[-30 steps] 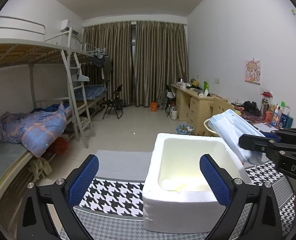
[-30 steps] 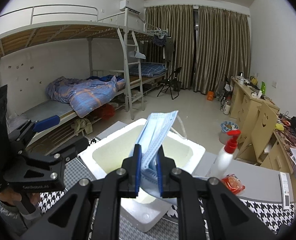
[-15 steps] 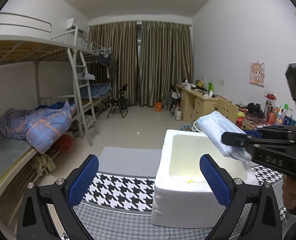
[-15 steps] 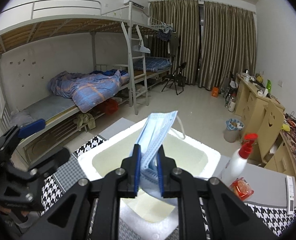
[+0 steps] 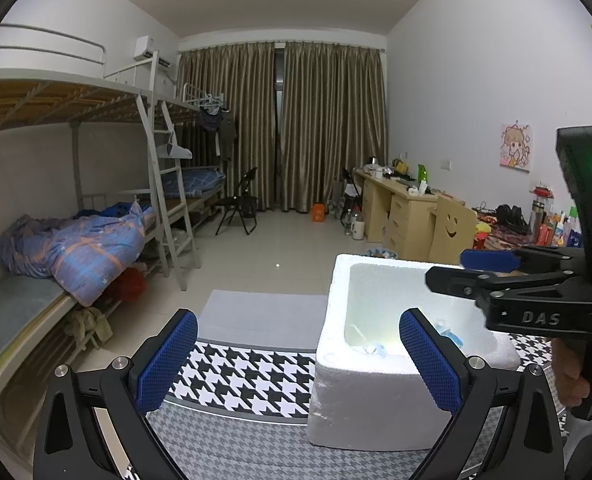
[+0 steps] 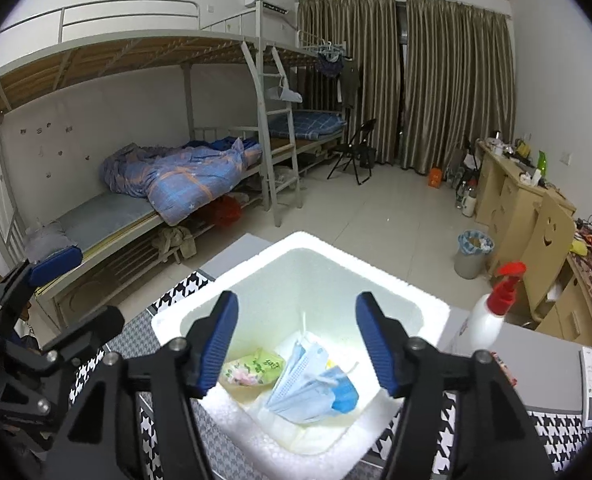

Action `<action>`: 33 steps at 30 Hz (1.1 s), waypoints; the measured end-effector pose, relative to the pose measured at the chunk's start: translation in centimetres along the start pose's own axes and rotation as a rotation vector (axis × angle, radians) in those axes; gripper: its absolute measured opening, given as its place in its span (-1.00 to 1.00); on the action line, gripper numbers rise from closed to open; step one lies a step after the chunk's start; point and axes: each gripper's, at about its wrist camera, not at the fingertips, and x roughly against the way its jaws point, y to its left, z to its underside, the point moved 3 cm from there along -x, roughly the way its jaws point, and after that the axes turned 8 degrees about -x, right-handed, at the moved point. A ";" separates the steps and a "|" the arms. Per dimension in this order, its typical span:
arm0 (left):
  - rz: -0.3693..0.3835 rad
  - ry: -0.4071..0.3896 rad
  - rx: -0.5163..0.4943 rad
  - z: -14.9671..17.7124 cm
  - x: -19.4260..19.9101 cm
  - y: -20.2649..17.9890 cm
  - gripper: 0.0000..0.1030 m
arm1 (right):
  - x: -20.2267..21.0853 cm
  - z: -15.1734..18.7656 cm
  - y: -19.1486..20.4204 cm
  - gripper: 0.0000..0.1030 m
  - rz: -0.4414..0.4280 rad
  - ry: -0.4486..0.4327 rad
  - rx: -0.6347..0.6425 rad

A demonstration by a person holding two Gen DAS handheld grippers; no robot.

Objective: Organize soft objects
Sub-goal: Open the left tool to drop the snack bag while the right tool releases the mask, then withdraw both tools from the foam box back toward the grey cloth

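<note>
Released since the earlier frame, the face masks (image 6: 309, 380) now lie in the foam box (image 6: 296, 246) below the right claw (image 6: 296, 344), whose jaws are opening, empty. Left claw (image 5: 297, 360) spread, idle. Next: fetch another soft item.

Right tongs (image 6: 296, 344) are opening above the foam box (image 6: 399, 280); blue face masks (image 6: 307, 384) lie inside, nothing between the pads.
</note>
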 end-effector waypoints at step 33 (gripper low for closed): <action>0.058 -0.049 -0.060 -1.2 3.7 -4.3 0.97 | 8.8 2.5 -1.8 0.88 0.073 -0.146 -0.051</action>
